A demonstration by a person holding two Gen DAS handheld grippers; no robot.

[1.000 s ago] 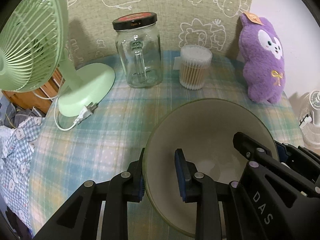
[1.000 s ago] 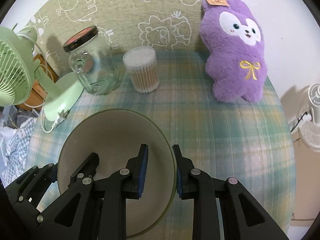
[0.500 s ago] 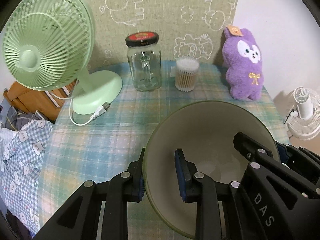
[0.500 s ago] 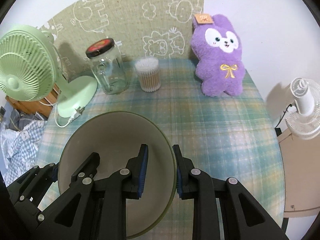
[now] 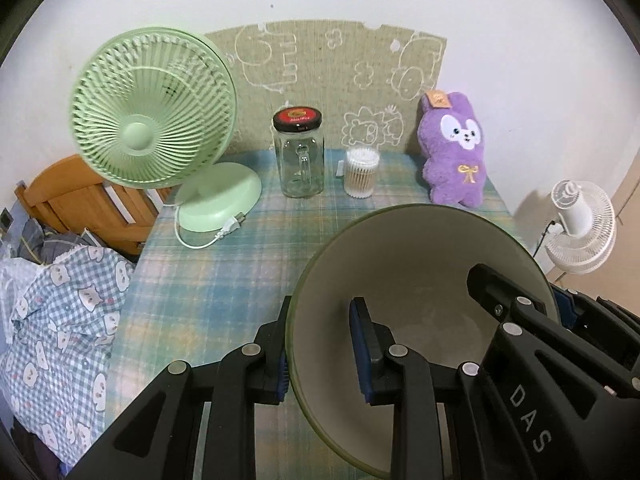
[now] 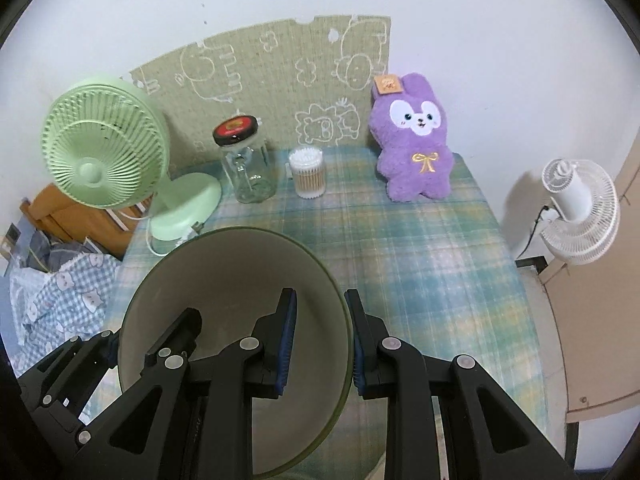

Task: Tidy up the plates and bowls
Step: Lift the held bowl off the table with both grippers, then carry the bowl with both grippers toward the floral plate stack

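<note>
Two black grippers with blue pads hold one large bowl (image 5: 420,280) between them above a table (image 6: 420,264) covered in a blue-green plaid cloth. The left gripper (image 5: 322,350) is clamped on the bowl's left rim, one finger outside the wall and one inside; the right gripper (image 6: 320,340) is clamped on the opposite rim the same way, so each tool shows inside the other's view across the pale, empty interior. The bowl, olive-edged and cream within, hangs tilted over the near part of the table, clear of the cloth. Along the far edge, against a wall mat printed with cartoon animals, stand a green desk fan (image 5: 152,108) with its plug and cord lying loose on the cloth, a lidded glass jar (image 5: 299,156), a tub of cotton swabs (image 5: 361,172) just beside the jar, and a purple plush rabbit (image 6: 416,148) at the right. A white fan (image 6: 576,208) stands off the table to the right, and checked fabric (image 5: 60,312) lies heaped off its left side.
</note>
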